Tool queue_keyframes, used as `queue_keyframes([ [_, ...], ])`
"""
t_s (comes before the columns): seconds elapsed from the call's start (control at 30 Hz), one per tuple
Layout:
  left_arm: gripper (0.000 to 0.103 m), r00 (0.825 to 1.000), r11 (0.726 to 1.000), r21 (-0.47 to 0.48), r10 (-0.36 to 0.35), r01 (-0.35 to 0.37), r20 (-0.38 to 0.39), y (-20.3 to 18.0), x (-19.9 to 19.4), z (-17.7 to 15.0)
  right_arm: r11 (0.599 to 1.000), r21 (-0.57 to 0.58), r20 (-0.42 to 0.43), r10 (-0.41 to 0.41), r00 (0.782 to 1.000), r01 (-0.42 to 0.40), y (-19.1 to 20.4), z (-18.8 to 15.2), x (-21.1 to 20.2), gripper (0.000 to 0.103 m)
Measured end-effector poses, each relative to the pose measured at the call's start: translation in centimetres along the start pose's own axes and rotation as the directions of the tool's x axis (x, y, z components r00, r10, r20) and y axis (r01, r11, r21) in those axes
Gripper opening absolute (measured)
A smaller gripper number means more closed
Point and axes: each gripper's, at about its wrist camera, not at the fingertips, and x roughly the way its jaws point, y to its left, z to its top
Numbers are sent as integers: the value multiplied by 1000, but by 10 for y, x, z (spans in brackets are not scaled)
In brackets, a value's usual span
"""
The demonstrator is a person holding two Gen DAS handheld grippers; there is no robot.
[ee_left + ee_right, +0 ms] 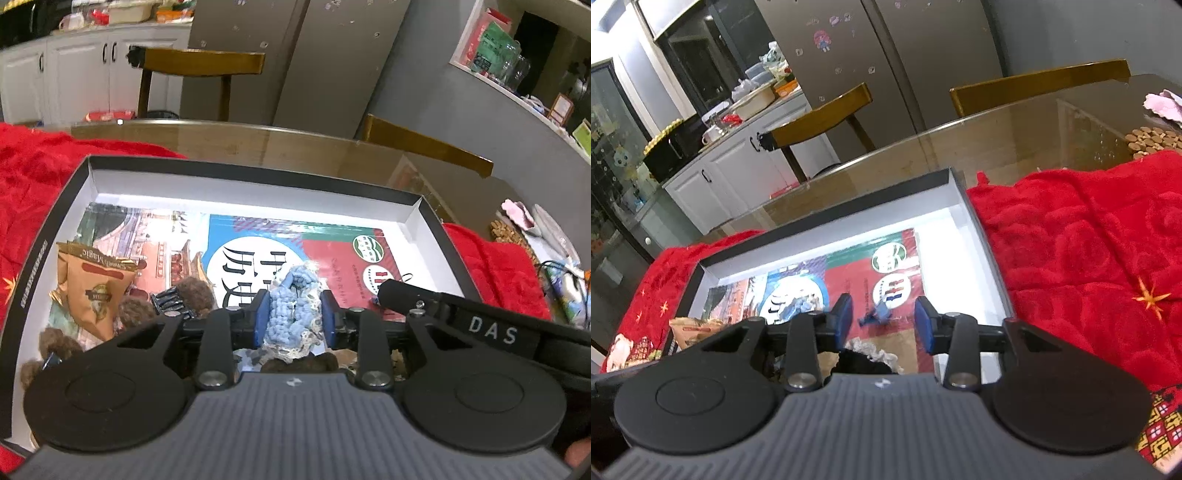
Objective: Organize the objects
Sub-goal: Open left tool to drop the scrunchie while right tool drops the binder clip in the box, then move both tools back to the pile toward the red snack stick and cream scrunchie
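Note:
My left gripper is shut on a light blue knitted item with a lace edge and holds it inside a black-rimmed white box. The box's floor is covered by colourful printed packets. In its left part lie a brown snack bag and brown fuzzy plush pieces. My right gripper is open and empty above the right part of the same box. A small blue object lies on the box floor between its fingers. The right gripper's black body shows in the left wrist view.
The box sits on a red blanket on a glass-topped table. Wooden chairs stand at the far edge. A wooden trivet and a pink item lie at the far right. Fridge and cabinets stand behind.

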Motion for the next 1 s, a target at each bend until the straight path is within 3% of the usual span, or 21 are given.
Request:
queue_keyframes([
  [0.03, 41, 1000, 1000, -21, -7, 7, -4, 3, -1, 1, 1000, -2, 11, 2, 1000, -2, 0, 1, -3, 61],
  [0.17, 56, 999, 995, -92, -34, 34, 2, 12, -9, 7, 1000, -21, 53, 8, 999, -7, 3, 5, -16, 66],
  [0.4, 74, 993, 996, -58, -67, 73, 98, 12, -43, 19, 997, -55, 129, 68, 989, -62, 12, 18, -52, 71],
  [0.57, 77, 972, 996, -8, -80, 84, 220, 4, -82, 25, 990, -74, 185, 134, 974, -122, 16, 23, -94, 77],
  [0.67, 78, 948, 995, 41, -102, 94, 303, -4, -120, 21, 987, -82, 224, 155, 962, -140, 14, 21, -123, 80],
  [0.83, 86, 901, 991, 129, -85, 33, 425, -21, -185, -2, 985, -101, 285, 166, 944, -143, 9, 13, -169, 83],
  [1.0, 86, 893, 981, 196, -88, 0, 440, -25, -226, -31, 977, -110, 315, 209, 926, -183, 7, -7, -197, 87],
])
